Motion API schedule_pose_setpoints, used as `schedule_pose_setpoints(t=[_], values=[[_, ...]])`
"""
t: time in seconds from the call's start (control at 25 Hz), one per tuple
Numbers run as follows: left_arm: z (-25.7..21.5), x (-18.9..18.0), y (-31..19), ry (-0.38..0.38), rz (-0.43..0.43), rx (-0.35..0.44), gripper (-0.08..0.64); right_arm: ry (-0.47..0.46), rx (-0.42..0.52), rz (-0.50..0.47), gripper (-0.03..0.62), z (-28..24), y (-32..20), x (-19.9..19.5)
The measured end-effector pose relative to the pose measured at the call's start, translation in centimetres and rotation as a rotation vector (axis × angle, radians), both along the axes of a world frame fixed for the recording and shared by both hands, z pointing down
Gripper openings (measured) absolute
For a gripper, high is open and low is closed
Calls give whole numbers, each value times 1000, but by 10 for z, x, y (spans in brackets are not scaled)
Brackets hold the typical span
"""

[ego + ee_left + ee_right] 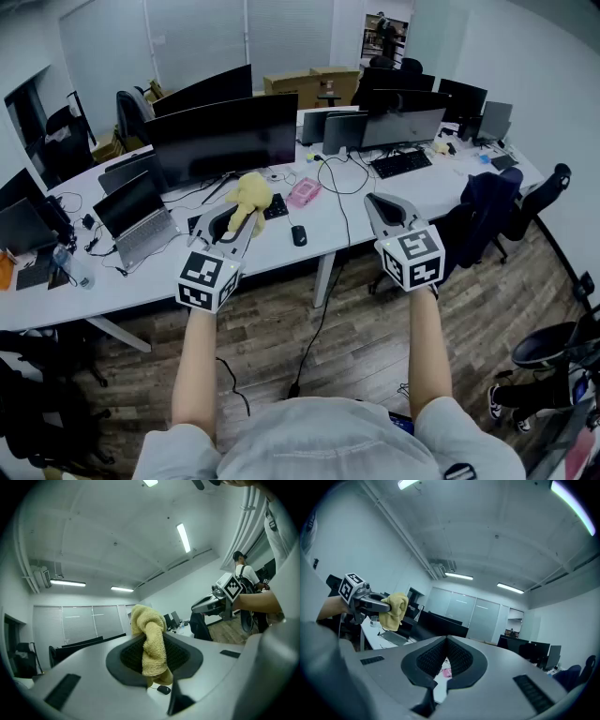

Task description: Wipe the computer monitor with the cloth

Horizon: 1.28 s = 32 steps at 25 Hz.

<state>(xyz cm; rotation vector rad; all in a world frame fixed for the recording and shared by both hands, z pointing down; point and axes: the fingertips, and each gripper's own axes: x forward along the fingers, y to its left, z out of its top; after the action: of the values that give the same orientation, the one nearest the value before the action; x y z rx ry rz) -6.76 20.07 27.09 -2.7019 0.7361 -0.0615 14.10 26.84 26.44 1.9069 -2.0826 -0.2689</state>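
My left gripper point(236, 217) is shut on a yellow cloth point(248, 197), which bunches up past its tips. In the left gripper view the cloth point(150, 646) hangs between the jaws. A wide black computer monitor point(223, 139) stands on the white desk point(319, 220) just beyond the cloth. My right gripper point(386, 208) is held to the right of it, above the desk's front edge, shut with nothing in it. From the right gripper view I see the left gripper point(370, 603) with the cloth point(395, 610) at the left, and the monitor point(438, 629) behind.
On the desk are a laptop point(137, 217), a pink object point(304, 192), a black mouse point(298, 235), a keyboard point(401, 163) and more monitors point(398, 125). Office chairs stand at the right point(525, 202). A cable point(319, 333) hangs to the wooden floor.
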Motion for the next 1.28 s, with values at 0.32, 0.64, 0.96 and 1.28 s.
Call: schedule_pose_setpoints(t=[0.32,0.64,0.96,1.28], values=[[11,-28,-29,2,27,-13,92,-56,33,64,25,0,-20,-14],[20,-21,-86,-3,13,-34,92,-55,43,4,23,-1,-72,-14],[31,63,-184,3,-31,-25,91,-99,49,-45,23,10,-178,66],[18,166,-312,0,-109,-71,91,-131,5,-125,23,11,-318,169]])
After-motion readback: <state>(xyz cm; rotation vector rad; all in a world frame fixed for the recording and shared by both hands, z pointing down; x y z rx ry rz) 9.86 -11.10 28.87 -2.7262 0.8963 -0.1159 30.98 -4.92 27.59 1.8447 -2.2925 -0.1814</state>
